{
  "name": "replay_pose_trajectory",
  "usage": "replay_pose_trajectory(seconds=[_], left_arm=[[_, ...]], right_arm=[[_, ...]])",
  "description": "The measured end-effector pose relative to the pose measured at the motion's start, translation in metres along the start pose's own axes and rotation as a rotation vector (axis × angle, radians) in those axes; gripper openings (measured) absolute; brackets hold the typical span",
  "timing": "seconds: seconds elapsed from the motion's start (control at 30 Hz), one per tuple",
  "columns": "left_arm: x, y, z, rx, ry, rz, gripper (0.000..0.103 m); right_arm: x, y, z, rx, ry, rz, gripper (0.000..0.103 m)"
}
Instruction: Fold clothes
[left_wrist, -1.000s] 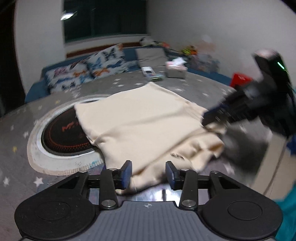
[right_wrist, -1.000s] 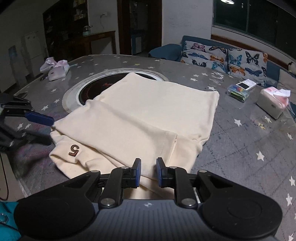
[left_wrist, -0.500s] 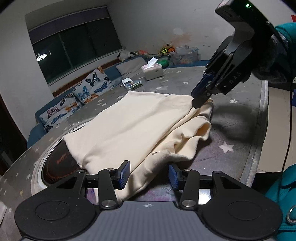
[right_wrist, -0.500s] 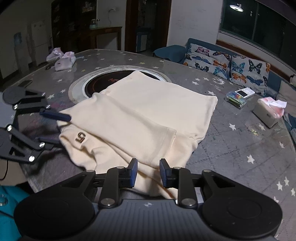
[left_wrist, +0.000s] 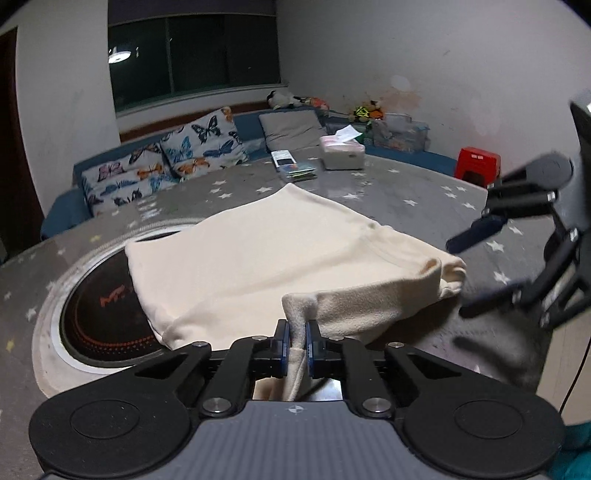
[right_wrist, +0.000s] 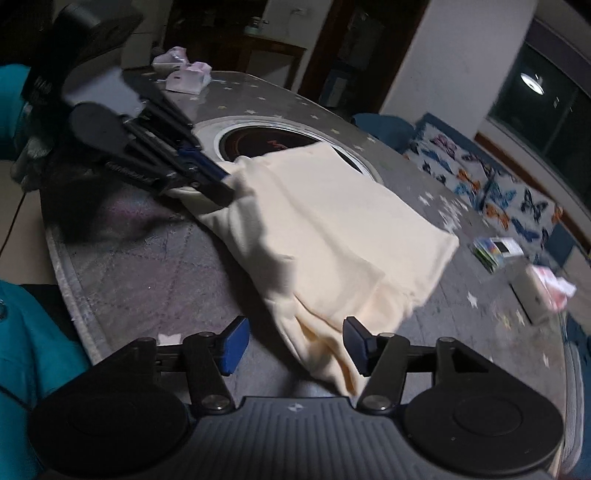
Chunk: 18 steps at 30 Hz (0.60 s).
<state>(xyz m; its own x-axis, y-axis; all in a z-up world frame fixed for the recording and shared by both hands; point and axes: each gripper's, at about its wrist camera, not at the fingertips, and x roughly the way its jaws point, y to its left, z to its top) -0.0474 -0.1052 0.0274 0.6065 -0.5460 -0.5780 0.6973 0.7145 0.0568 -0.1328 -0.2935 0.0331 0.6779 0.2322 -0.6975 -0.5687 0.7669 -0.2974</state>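
Observation:
A cream garment (left_wrist: 277, 258) lies partly folded on the grey star-patterned table (left_wrist: 406, 192). At its near edge my left gripper (left_wrist: 295, 347) is shut on a raised fold of the cloth. The right wrist view shows that same left gripper (right_wrist: 221, 181) pinching the garment (right_wrist: 332, 229) at its far left corner. My right gripper (right_wrist: 295, 345) is opening its jaws. The garment's near corner lies loose between them, close to the right finger, and neither pad presses on it. In the left wrist view the right gripper (left_wrist: 465, 273) stands open just beyond the garment's right corner.
A round induction hob (left_wrist: 96, 306) is set into the table, partly under the garment. A tissue box (left_wrist: 341, 153) and a card pack (left_wrist: 293, 166) sit at the far side. Behind are a sofa with butterfly cushions (left_wrist: 162, 166) and a red stool (left_wrist: 478, 164). The table's edge (right_wrist: 62, 258) runs near my teal sleeve.
My left gripper has closed on the garment's near edge and lifted a fold. My right gripper has rolled, opened wide and come off the garment's corner.

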Motion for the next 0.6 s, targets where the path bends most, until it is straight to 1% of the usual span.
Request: replay_pose_trajectory(seconds=[0.1, 0.17, 0.23, 0.27, 0.3, 0.33, 0.37, 0.4, 0.47, 0.5, 0.53, 0.6], left_arm=[[0.004, 0.002, 0.0, -0.01, 0.006, -0.004, 0.01], [0.005, 0.002, -0.001, -0.013, 0.007, -0.007, 0.01], [0.003, 0.002, -0.002, -0.019, 0.005, -0.011, 0.01], [0.001, 0.002, -0.002, -0.019, 0.005, -0.014, 0.01], [-0.001, 0.002, -0.004, -0.015, 0.003, -0.016, 0.014], [-0.005, 0.002, -0.005, -0.011, -0.001, -0.017, 0.015], [-0.008, 0.001, -0.007, -0.003, -0.005, -0.018, 0.016], [-0.013, 0.0, -0.01, 0.01, -0.008, -0.017, 0.021], [-0.02, -0.005, -0.016, 0.054, -0.008, -0.002, 0.032], [-0.023, -0.008, -0.02, 0.081, -0.008, 0.008, 0.04], [-0.025, -0.01, -0.023, 0.104, -0.005, 0.016, 0.042], [-0.026, -0.013, -0.029, 0.143, 0.007, 0.031, 0.042]], right_arm=[[0.012, 0.0, 0.003, -0.022, -0.023, 0.002, 0.055], [0.019, -0.001, 0.006, -0.034, -0.032, 0.009, 0.051], [0.026, -0.002, 0.007, -0.035, -0.02, 0.028, 0.041], [0.027, -0.004, 0.007, -0.029, -0.014, 0.045, 0.035], [0.028, -0.006, 0.007, -0.022, -0.008, 0.062, 0.021], [0.029, -0.008, 0.008, -0.015, -0.002, 0.079, 0.019], [0.028, -0.009, 0.008, -0.008, -0.003, 0.082, 0.018], [0.027, -0.011, 0.008, -0.001, -0.004, 0.084, 0.015], [0.026, -0.016, 0.009, 0.04, -0.013, 0.088, 0.013], [0.025, -0.019, 0.01, 0.061, -0.017, 0.09, 0.012], [0.024, -0.022, 0.01, 0.082, -0.021, 0.091, 0.011], [0.023, -0.026, 0.011, 0.118, -0.031, 0.091, 0.011]])
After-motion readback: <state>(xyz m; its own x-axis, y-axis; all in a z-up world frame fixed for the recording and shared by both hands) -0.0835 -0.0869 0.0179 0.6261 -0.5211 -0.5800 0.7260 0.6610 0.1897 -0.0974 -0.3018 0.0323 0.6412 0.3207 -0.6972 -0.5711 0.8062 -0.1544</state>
